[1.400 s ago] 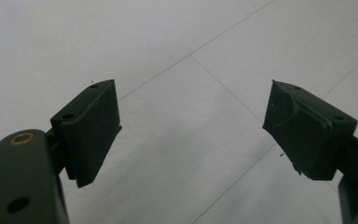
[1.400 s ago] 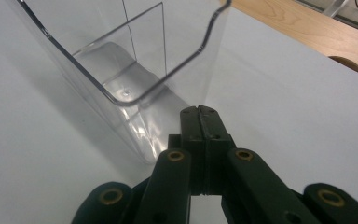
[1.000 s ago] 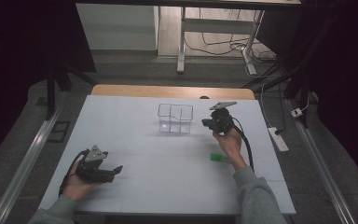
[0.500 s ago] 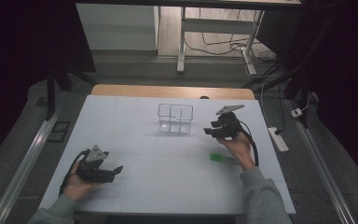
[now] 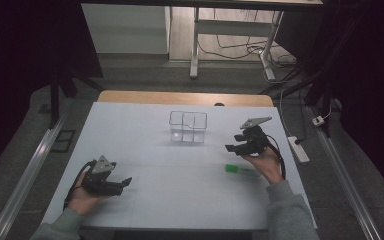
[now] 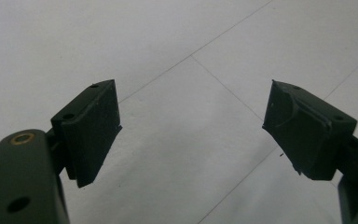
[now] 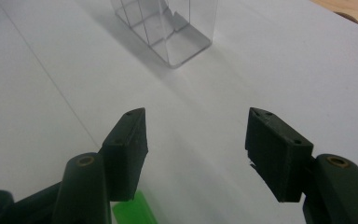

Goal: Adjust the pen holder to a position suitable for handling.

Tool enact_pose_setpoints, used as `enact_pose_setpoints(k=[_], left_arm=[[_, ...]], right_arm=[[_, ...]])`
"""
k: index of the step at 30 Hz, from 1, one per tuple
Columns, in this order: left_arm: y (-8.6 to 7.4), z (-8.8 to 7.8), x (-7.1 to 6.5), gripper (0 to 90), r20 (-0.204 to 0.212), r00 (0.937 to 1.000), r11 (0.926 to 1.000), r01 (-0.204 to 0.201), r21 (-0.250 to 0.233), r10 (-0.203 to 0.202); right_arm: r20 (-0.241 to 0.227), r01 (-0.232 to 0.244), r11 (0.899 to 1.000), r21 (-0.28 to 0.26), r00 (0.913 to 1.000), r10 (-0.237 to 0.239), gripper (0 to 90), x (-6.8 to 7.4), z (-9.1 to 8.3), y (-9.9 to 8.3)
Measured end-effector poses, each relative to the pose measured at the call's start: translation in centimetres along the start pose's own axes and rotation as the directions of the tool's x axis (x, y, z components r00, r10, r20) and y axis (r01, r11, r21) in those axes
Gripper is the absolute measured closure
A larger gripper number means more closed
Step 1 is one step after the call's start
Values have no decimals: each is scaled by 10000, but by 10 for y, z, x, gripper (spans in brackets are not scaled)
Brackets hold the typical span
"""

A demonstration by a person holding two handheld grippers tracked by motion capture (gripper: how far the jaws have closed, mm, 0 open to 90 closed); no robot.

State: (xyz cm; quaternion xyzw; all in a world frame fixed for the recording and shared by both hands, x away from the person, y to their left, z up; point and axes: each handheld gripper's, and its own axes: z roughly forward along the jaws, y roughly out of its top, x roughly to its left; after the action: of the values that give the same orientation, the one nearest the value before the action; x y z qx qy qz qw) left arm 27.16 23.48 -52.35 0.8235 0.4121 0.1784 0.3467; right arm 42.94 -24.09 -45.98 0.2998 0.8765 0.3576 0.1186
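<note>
Pale, matte worktop (image 5: 180,195), crossed by thin seams, with a strip of bare wood (image 5: 185,97) along the far edge. Beyond it, grey floor, a white metal frame (image 5: 195,45) standing upright, loose cables, and a power strip (image 5: 298,149) off the right edge. Metal rail (image 5: 25,175) along the left side. Room dark at both sides, little to make out there.

Clear plastic box (image 5: 188,127) with inner dividers, standing near the middle of the far edge, nothing visible inside. Green object (image 5: 241,170) lying flat toward the right edge, nearer than the box; cut off at the bottom of the right gripper view (image 7: 133,212), under the left jaw, so shape hard to tell.

Right claw (image 5: 230,148) held above the worktop between box and green object, pointed leftward; jaws just been opening, now well apart, nothing between them. Left claw (image 5: 125,181) low near the near-left corner, jaws wide apart (image 6: 191,126) over bare surface, nothing gripped. Sleeves cut off at the bottom edge.
</note>
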Motion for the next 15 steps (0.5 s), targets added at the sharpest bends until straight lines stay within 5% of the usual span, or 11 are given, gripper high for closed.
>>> enact_pose_setpoints(k=[15], left_arm=[[0,1,1,182,14,10000,10000,-37,5,37]], right_arm=[[-527,627,9980,-18,9966,-627,360,4,-21,-7]])
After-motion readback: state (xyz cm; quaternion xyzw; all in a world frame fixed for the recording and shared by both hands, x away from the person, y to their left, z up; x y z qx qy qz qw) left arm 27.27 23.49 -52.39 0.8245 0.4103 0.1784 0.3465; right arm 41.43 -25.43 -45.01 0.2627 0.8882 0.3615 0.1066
